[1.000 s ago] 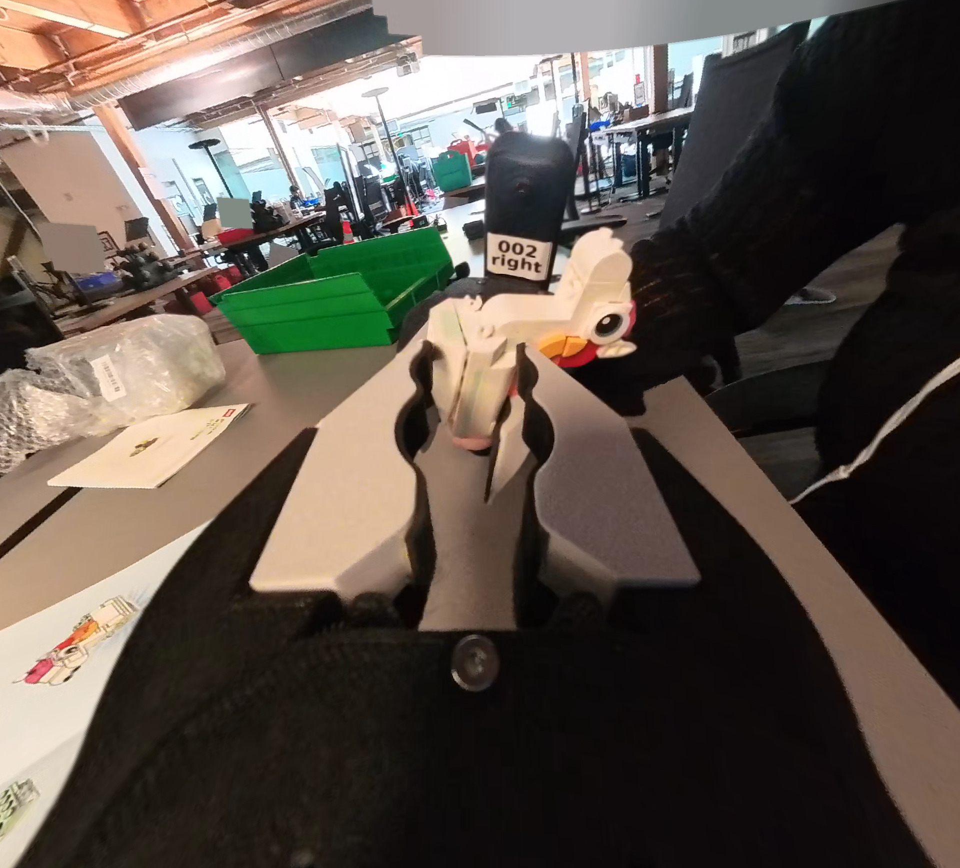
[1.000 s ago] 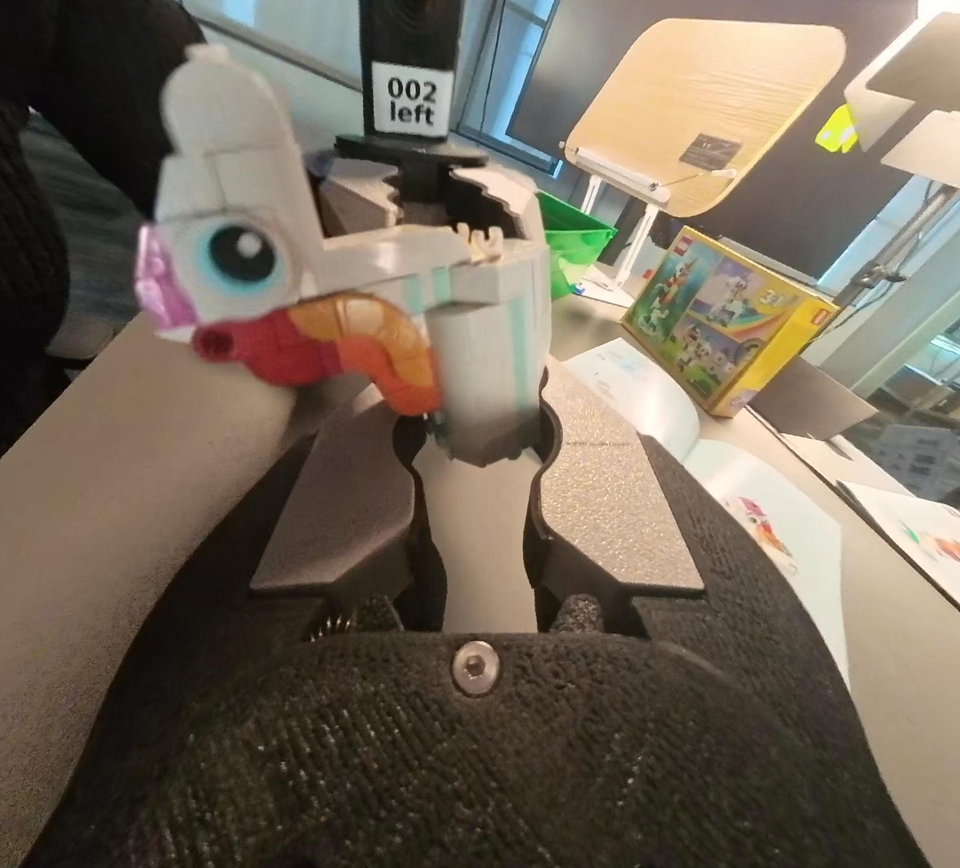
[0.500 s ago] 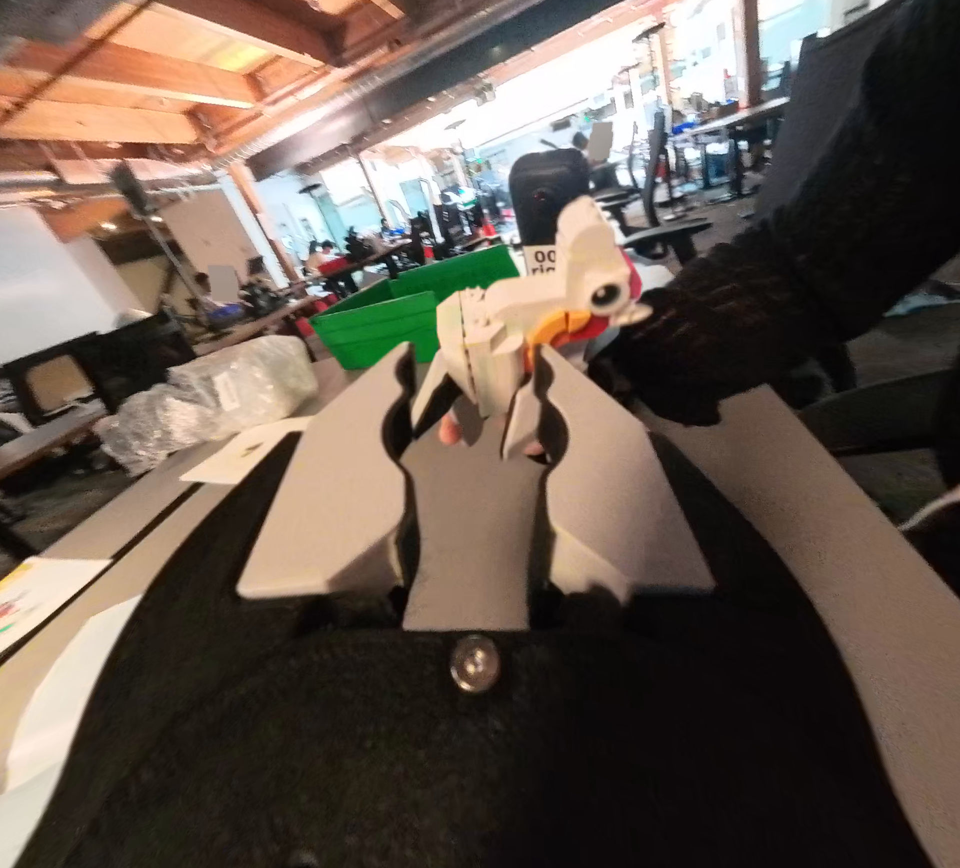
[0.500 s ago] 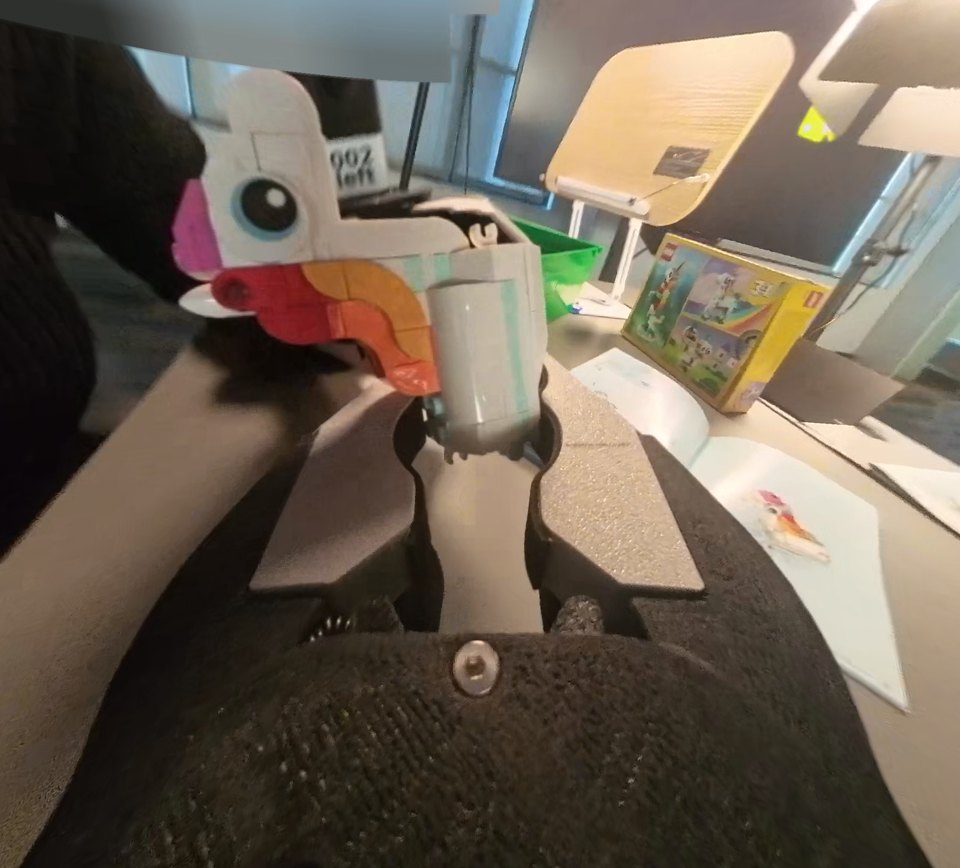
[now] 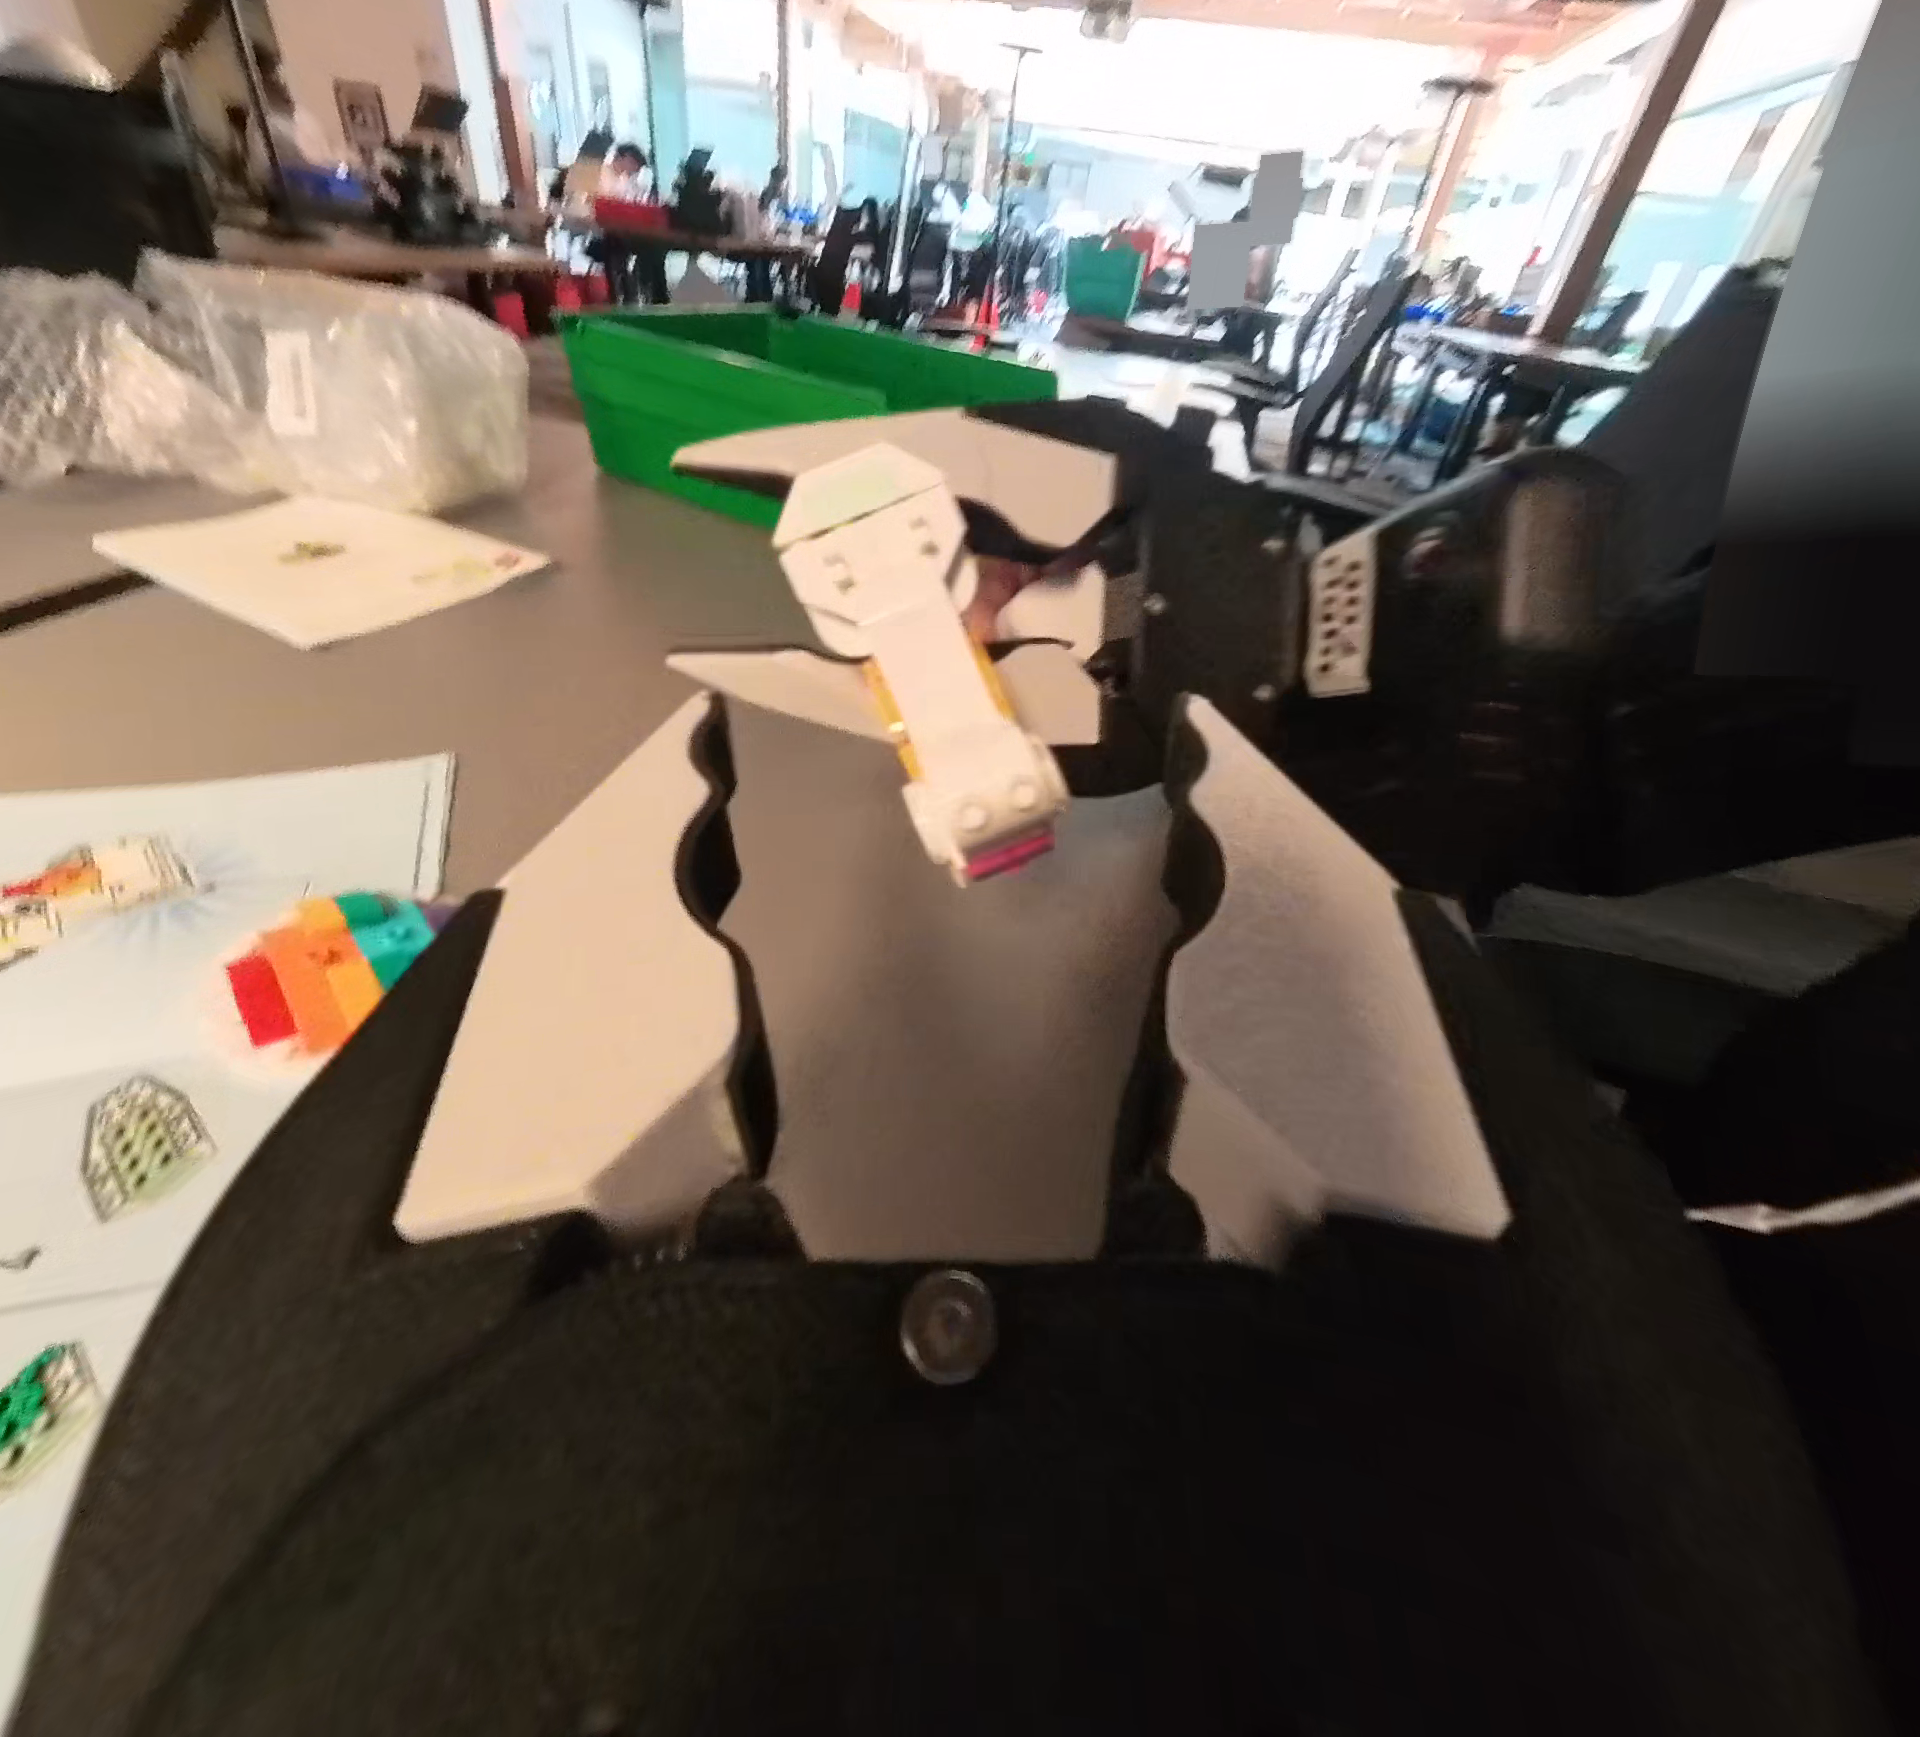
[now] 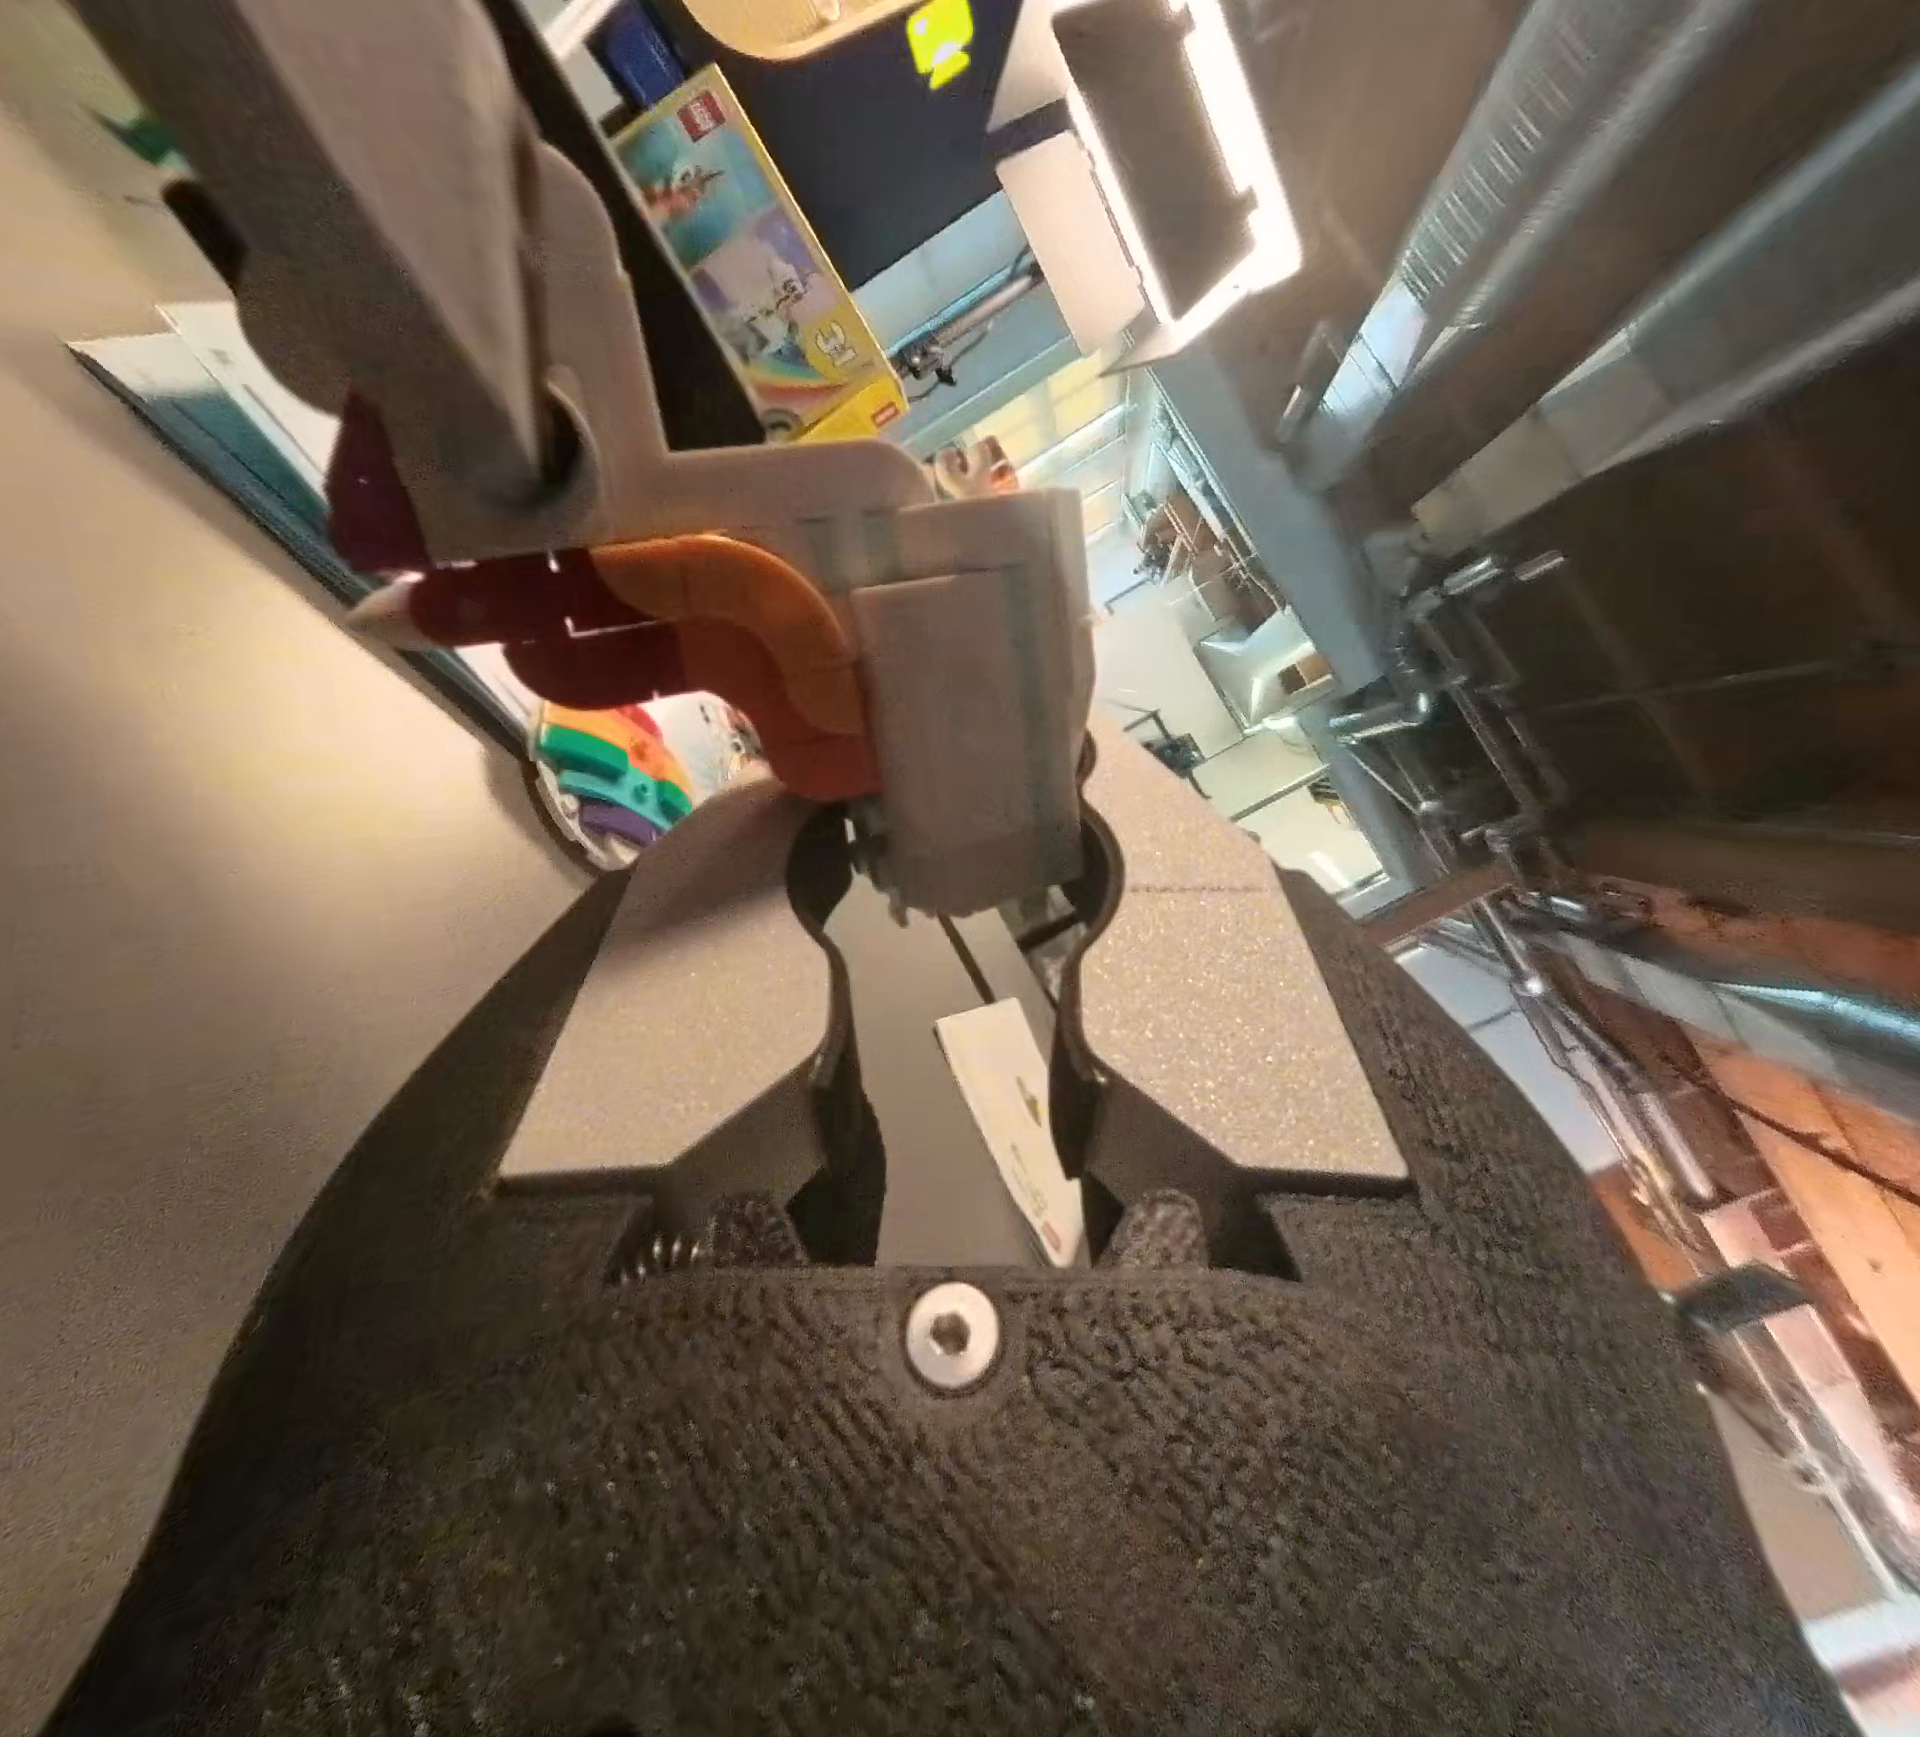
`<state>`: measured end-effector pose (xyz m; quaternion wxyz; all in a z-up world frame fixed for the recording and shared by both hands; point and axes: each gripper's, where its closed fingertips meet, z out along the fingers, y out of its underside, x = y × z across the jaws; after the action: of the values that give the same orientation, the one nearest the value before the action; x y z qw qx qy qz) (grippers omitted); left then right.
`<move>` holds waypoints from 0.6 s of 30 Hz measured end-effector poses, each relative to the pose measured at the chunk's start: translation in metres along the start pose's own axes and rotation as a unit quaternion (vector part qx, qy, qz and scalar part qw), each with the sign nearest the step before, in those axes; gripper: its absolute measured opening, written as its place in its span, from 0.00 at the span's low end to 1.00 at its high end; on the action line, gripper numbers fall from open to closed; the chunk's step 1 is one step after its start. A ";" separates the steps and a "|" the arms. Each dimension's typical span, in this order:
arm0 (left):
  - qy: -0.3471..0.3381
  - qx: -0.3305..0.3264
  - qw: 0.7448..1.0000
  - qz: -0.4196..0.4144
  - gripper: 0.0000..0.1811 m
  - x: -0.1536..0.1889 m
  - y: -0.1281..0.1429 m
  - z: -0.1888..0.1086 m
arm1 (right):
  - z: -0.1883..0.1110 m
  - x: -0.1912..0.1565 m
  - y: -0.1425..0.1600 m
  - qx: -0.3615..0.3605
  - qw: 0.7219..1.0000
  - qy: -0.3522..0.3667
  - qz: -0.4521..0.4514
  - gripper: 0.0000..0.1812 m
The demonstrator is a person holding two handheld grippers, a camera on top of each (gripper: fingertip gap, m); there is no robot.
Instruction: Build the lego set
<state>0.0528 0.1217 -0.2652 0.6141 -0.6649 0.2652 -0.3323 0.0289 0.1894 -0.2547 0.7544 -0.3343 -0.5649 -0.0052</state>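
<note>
Your left gripper [image 5: 951, 814] has let go: fingers apart, nothing between them. Your right gripper [image 6: 961, 840] alone stays clamped on the white brick unicorn head with red-orange mane [image 6: 914, 648], now rolled sideways. Beside that head, left and lower, the rainbow brick stack [image 5: 327, 965] lies on the open instruction booklet [image 5: 208, 856], probably the next piece.

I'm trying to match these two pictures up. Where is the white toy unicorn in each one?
Left wrist view: the unicorn sits just above centre, held in the right gripper, snout pointing toward the camera.
Right wrist view: the unicorn is at centre, clamped in that view's own jaws, seen from the side.
Shared landmark: the rainbow brick piece.
</note>
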 end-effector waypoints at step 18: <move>0.245 0.004 0.960 -0.135 0.13 0.017 -0.006 -0.026 | -0.036 -0.026 -0.053 0.182 0.974 -0.136 0.024 0.44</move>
<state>0.0436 0.0931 -0.2567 0.4826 -0.5904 0.3143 -0.5655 0.0294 0.1203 -0.2549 0.7189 -0.2024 -0.6451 0.1614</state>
